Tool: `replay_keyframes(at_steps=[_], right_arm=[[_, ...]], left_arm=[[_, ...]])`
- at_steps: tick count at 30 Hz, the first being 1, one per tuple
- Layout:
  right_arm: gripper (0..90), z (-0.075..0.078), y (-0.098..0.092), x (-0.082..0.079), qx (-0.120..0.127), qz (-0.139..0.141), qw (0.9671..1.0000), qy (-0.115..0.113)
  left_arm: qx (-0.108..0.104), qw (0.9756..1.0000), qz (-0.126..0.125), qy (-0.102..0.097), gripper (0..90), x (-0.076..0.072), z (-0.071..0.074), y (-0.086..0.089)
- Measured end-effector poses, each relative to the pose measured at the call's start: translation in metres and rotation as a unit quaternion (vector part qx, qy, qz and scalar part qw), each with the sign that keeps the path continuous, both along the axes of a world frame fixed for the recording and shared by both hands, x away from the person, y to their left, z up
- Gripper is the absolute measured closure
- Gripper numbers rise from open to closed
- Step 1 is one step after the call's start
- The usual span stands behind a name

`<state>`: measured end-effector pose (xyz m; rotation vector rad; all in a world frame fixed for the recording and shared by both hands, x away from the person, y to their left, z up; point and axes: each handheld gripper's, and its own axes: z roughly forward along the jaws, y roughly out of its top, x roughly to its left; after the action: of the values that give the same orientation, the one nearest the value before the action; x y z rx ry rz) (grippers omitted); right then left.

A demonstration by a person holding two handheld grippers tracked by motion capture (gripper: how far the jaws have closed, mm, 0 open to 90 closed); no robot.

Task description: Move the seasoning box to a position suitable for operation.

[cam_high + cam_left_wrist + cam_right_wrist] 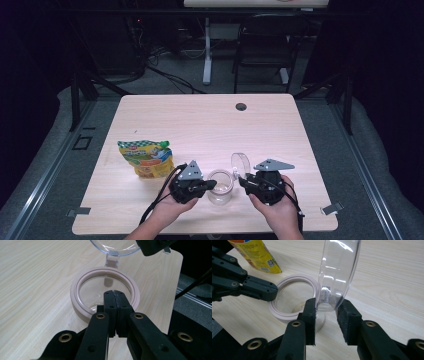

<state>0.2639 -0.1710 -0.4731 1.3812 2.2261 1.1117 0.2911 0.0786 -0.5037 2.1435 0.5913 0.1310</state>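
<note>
Pale wooden table (210, 120), clear jar (220, 186) at six o'clock, left gripper (212, 184) jaws closed empty at rim, right gripper (241, 180) jaws straddling upright lid (240, 162), snack bag (146, 158) at nine o'clock.

Black grippers — brass-ringed screws, grey triangular plates

Pale wood-grain table (210, 120), matt and smooth. Clear glossy plastic for the jar (220, 187) and its flipped-up lid (338, 272), with a matt pinkish rim (105, 271) that looks like soft plastic or rubber; shiny printed foil or plastic for the yellow snack bag (146, 158). Matt black plastic on both grippers, slightly rough dark pads (348, 317), brass-coloured metal rivets (65, 337).
</note>
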Motion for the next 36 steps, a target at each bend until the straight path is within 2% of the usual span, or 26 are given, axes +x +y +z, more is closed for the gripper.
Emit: replay_keyframes(at_steps=[5,7,8,9,14,22,36], right_arm=[[69.9,0.000,-0.003,0.005,0.002,-0.006,1.0000,0.000],[70.0,0.001,-0.004,0.007,0.011,-0.008,0.9999,-0.001],[70.4,0.001,-0.005,0.007,0.009,-0.008,0.9999,-0.001],[70.4,0.002,-0.005,0.008,0.011,-0.011,0.9999,-0.007],[71.4,0.002,-0.008,0.013,0.028,-0.010,0.9995,-0.009],[72.7,0.002,-0.011,0.023,0.038,-0.016,0.9991,-0.011],[73.3,0.002,-0.013,0.036,0.035,-0.004,0.9992,-0.021]], left_arm=[[-0.004,1.0000,-0.006,0.002,89.1,-0.004,-0.001,-0.003],[-0.001,1.0000,-0.004,-0.007,87.2,-0.006,0.001,-0.003],[-0.005,0.9998,0.003,-0.017,87.2,-0.008,0.002,-0.001],[-0.009,0.9998,0.008,-0.018,87.1,-0.008,0.003,0.001],[-0.021,0.9993,0.030,-0.010,85.6,-0.005,0.006,0.014],[-0.011,0.9988,0.048,-0.006,84.2,-0.006,0.003,0.029],[-0.007,0.9970,0.077,0.003,81.7,-0.008,-0.001,0.049]])
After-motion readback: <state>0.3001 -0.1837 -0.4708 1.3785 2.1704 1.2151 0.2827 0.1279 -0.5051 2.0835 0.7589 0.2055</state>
